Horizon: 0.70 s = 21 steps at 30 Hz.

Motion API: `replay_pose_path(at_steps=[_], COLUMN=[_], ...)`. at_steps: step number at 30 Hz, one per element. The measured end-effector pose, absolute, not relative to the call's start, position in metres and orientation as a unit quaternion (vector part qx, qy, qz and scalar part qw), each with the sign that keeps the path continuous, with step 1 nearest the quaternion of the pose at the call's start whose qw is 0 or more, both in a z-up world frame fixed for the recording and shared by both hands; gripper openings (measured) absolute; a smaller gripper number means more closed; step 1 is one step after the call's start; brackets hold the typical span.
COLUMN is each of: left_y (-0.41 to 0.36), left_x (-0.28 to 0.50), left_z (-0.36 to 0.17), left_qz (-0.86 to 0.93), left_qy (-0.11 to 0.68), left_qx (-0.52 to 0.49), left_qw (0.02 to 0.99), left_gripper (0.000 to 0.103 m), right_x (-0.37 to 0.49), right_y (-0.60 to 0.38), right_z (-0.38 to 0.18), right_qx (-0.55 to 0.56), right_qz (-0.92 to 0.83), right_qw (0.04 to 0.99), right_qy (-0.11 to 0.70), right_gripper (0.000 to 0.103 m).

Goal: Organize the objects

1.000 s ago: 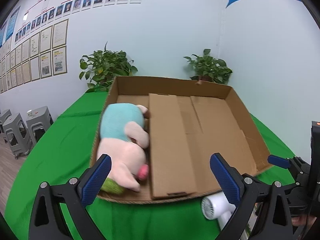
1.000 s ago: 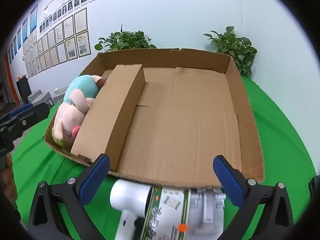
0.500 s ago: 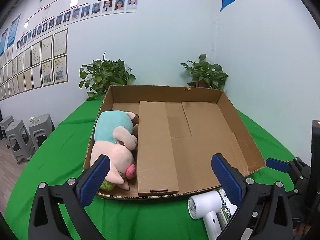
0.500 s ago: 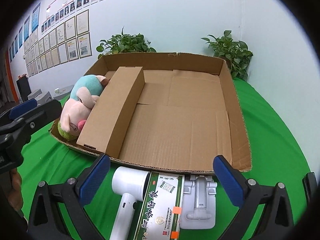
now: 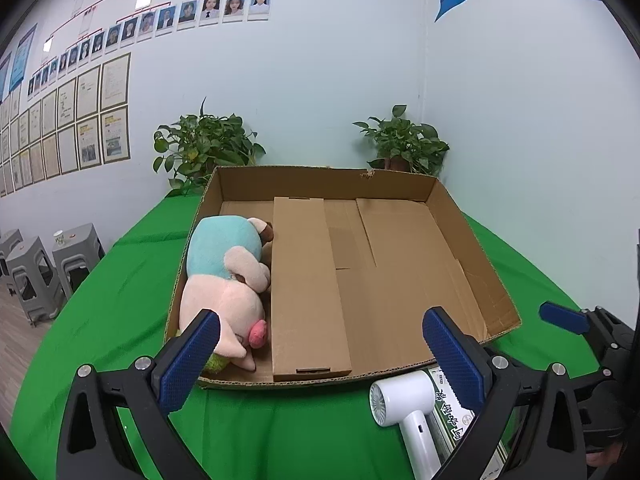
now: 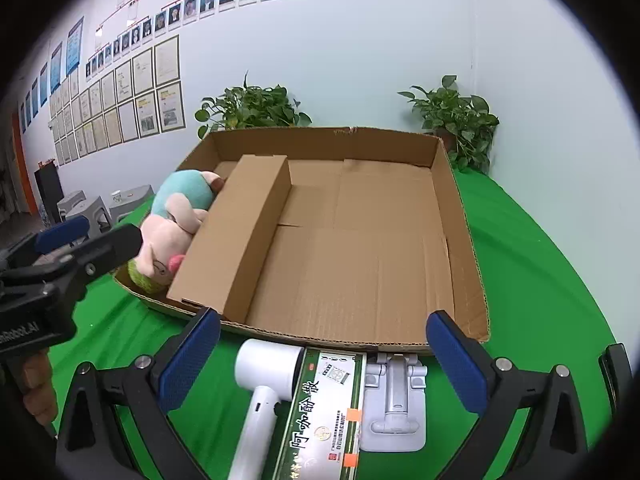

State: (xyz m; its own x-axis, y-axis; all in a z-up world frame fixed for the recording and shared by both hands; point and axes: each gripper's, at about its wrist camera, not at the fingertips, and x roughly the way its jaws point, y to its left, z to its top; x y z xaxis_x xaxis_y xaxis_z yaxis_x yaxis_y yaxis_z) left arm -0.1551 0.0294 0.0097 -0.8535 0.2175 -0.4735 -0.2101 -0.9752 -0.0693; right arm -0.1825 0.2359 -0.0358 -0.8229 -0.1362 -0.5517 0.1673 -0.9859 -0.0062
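While the green desk [image 6: 540, 264] sits against pale walls with two plants [image 5: 208, 148], my box [image 6: 460, 216] holds the plush [image 5: 224, 276] left of a divider [image 5: 304, 280]. Dryer [image 6: 264, 392], carton [image 6: 320, 412] and stand [image 6: 394, 404] lie before it. Both claws, left [image 5: 320, 360] and right [image 6: 322, 360], gape wide, empty, pulled back since earlier.

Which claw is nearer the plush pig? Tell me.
Left. The left claw hovers just before the plush pig; the right claw sits over the hair dryer, farther right.
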Motion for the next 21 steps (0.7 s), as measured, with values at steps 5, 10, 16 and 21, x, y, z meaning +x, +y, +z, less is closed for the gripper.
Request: replay_pose_path(at_steps=[5, 10, 16, 21], left_y=[0.025, 0.022, 0.027, 0.028], left_x=[-0.149, -0.145, -0.142, -0.142], left_z=[0.01, 0.011, 0.009, 0.01], left_qz=[0.962, 0.959, 0.957, 0.956], left_qy=[-0.015, -0.029, -0.022, -0.034], left_qx=[-0.248, -0.252, -0.257, -0.255], left_qw=[0.115, 0.125, 0.132, 0.143], left_gripper=[0.102, 0.102, 0.102, 0.102], right_x=[-0.177, -0.169, -0.166, -0.163], right_y=[0.234, 0.233, 0.236, 0.24], right_z=[-0.029, -0.028, -0.028, -0.028], right_qx=[0.28, 0.273, 0.272, 0.265], right_qz=[-0.957, -0.959, -0.96, -0.961], right_qw=[0.07, 0.071, 0.069, 0.08], right_qy=[0.028, 0.021, 0.012, 0.004], right_gripper=[0.103, 0.103, 0.103, 0.083])
